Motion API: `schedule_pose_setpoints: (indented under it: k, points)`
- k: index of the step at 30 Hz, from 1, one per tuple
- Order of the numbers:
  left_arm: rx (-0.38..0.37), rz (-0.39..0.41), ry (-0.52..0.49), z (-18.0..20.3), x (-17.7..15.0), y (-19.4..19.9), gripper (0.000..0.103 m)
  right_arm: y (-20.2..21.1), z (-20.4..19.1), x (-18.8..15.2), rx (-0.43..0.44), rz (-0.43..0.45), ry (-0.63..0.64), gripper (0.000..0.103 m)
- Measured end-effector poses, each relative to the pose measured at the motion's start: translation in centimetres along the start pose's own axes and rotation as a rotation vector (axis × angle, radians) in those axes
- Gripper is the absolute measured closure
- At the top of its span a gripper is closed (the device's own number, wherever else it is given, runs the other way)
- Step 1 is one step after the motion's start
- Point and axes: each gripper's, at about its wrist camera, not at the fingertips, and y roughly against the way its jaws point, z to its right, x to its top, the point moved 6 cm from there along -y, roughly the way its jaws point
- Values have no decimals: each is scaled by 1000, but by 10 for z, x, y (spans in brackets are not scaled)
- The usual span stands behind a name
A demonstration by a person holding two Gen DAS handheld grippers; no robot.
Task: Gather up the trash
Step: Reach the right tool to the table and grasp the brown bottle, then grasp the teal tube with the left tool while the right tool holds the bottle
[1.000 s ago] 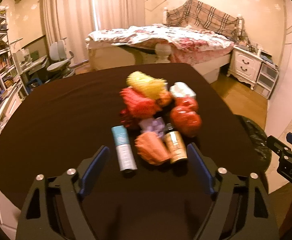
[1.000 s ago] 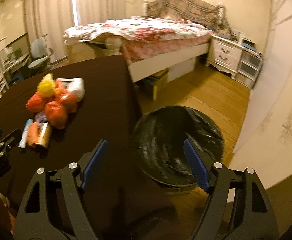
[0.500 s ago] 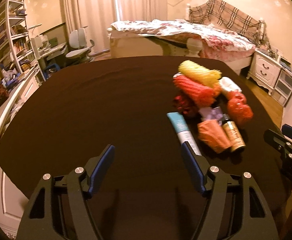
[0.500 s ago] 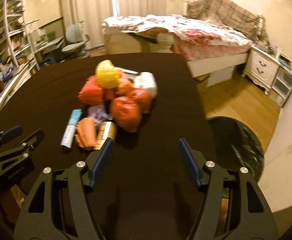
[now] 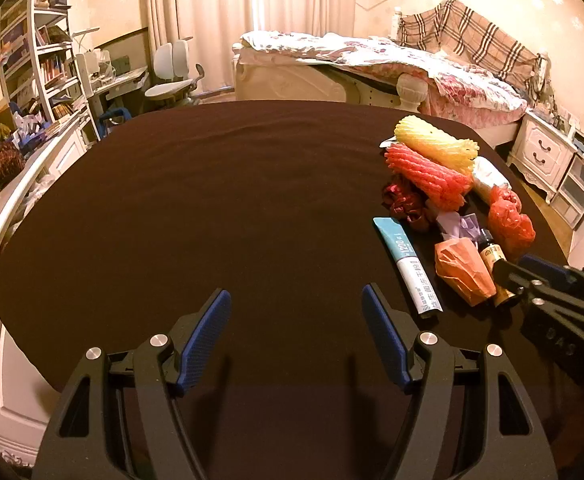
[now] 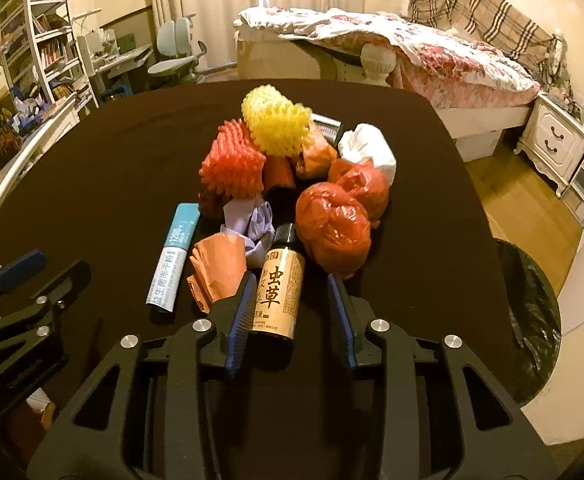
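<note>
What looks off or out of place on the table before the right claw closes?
Nothing is spilled or broken. The small brown bottle with a black cap lies on its side, between the open right claw's fingers, which is expected for trash. The crumpled orange paper presses against the claw's left finger and could get pinched too.

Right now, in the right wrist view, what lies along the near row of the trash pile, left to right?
Blue tube → orange paper wad → brown bottle, between the open right gripper → red bag.
</note>
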Motion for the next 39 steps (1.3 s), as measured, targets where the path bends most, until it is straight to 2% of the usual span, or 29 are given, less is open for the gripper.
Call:
schedule_pose_setpoints:
  k: [2,13,18,33,36,39]
  points:
    - [-4,-5,3,3,1,-1,34,-5,-2,-1,15,-12,-2,79]
    - [-34,-30,-7,22,-2,-5,34,10,1,-15,35,4,-13,79]
    - [-43,-33,-16,30,0,-6,34,20,16,-23,12,23,-14,79]
    - [-52,-92,-28,51,5,-30,34,24,40,-37,15,23,-79,79]
    - [-52,-96,-42,52,1,-30,45,24,42,-37,17,27,-87,79]
    - [-60,-80,-62,52,-2,-26,64,25,43,-37,19,31,-91,79]
